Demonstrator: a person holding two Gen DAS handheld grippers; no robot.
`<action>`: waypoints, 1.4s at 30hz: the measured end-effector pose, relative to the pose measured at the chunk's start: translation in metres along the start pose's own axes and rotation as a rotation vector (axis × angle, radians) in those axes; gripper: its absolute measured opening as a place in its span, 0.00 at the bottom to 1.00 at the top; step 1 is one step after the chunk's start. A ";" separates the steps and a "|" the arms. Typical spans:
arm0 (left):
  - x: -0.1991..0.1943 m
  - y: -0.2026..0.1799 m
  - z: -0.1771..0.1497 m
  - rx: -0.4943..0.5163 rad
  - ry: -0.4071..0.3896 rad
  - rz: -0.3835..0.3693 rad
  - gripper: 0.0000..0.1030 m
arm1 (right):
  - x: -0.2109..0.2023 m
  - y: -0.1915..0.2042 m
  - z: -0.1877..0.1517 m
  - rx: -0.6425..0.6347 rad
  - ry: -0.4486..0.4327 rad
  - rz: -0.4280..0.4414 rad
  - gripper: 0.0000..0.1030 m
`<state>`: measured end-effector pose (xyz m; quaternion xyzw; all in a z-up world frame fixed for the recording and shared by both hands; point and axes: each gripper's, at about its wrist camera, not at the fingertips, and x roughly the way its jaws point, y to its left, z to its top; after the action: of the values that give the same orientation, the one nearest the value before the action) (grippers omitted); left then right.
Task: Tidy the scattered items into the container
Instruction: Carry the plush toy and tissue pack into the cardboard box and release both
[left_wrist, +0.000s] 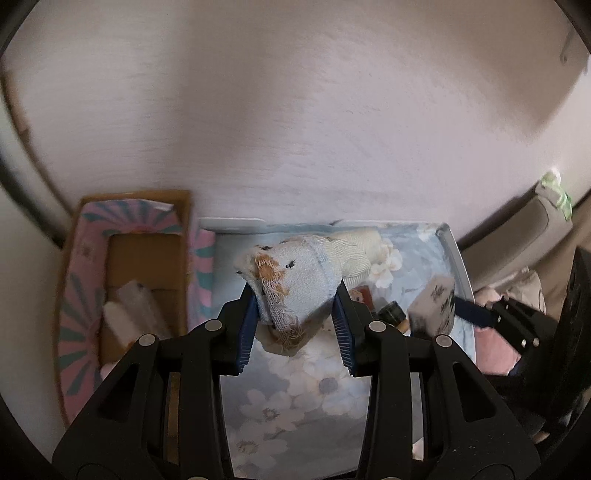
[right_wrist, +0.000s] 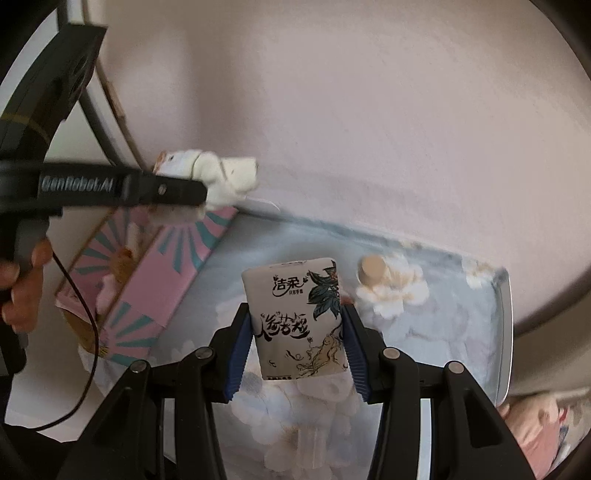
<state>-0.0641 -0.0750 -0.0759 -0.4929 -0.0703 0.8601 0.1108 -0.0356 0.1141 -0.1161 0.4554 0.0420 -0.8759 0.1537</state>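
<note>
My left gripper (left_wrist: 297, 299) is shut on a pale blue and cream sock bundle (left_wrist: 295, 273) and holds it above the floral table top (left_wrist: 295, 398). It also shows in the right wrist view (right_wrist: 221, 177), raised near the box. My right gripper (right_wrist: 295, 325) is shut on a white tissue pack (right_wrist: 295, 314) with dark printed leaves, held above the table; the pack also shows in the left wrist view (left_wrist: 434, 304). The container is a pink and teal cardboard box (left_wrist: 85, 266) at the left, open, with pale items inside. It also shows in the right wrist view (right_wrist: 155, 280).
A small dark bottle (left_wrist: 393, 314) and a brown item lie on the table right of the socks. A round beige cap (right_wrist: 371, 271) stands on the table near the far right. A pale wall rises behind. Pink fabric (left_wrist: 491, 350) lies beyond the table's right edge.
</note>
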 end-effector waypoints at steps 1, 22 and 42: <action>-0.005 0.005 -0.002 -0.013 -0.012 0.008 0.33 | -0.001 0.003 0.006 -0.018 -0.007 0.003 0.42; -0.065 0.116 -0.076 -0.332 -0.084 0.182 0.33 | 0.020 0.109 0.100 -0.329 -0.024 0.199 0.42; -0.042 0.164 -0.158 -0.552 -0.025 0.196 0.33 | 0.112 0.233 0.113 -0.491 0.175 0.368 0.42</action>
<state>0.0727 -0.2427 -0.1585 -0.4982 -0.2551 0.8211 -0.1120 -0.1123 -0.1574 -0.1257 0.4782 0.1824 -0.7546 0.4106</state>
